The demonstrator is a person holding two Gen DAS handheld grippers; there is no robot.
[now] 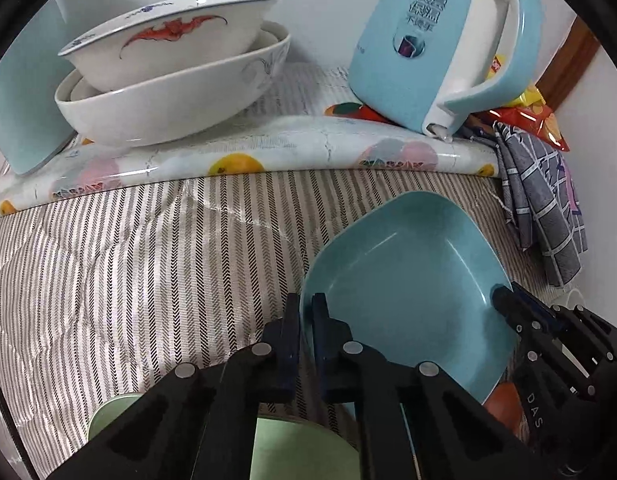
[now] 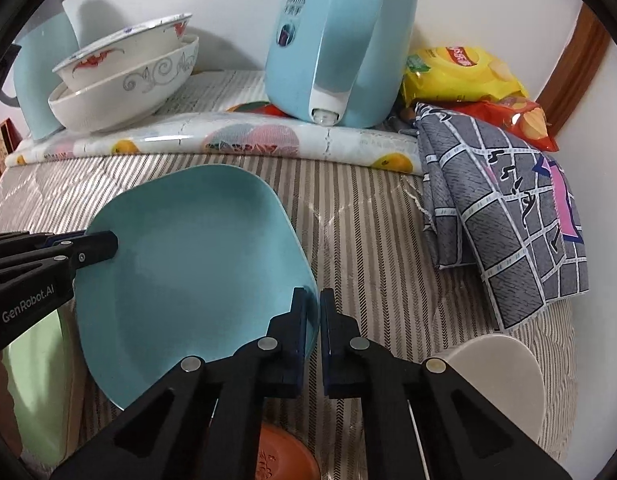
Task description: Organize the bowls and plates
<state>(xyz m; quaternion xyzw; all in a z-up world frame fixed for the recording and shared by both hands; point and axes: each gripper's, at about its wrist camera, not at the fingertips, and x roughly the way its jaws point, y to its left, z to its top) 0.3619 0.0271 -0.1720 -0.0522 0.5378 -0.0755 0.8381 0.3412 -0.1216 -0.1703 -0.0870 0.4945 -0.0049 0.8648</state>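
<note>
A light blue square plate (image 1: pixel 408 280) (image 2: pixel 188 260) is held between both grippers above the striped tablecloth (image 1: pixel 128 260). My left gripper (image 1: pixel 306 312) is shut on the plate's left rim, one finger inside the rim and one outside. My right gripper (image 2: pixel 314 308) is shut on the opposite rim in the same way. Each gripper also shows in the other's view: the right gripper (image 1: pixel 504 300) at the plate's right edge and the left gripper (image 2: pixel 104 246) at its left edge. Two white patterned bowls (image 1: pixel 168 80) (image 2: pixel 124 76) stand stacked at the back left.
A blue kettle (image 1: pixel 440 40) (image 2: pixel 336 40) stands at the back on a fruit-print mat (image 1: pixel 268 152). Beside it lie a grey checked cloth (image 2: pixel 508 220) and snack bags (image 2: pixel 460 72). A green plate (image 2: pixel 36 380), an orange dish (image 2: pixel 284 456) and a beige bowl (image 2: pixel 496 376) lie near the front.
</note>
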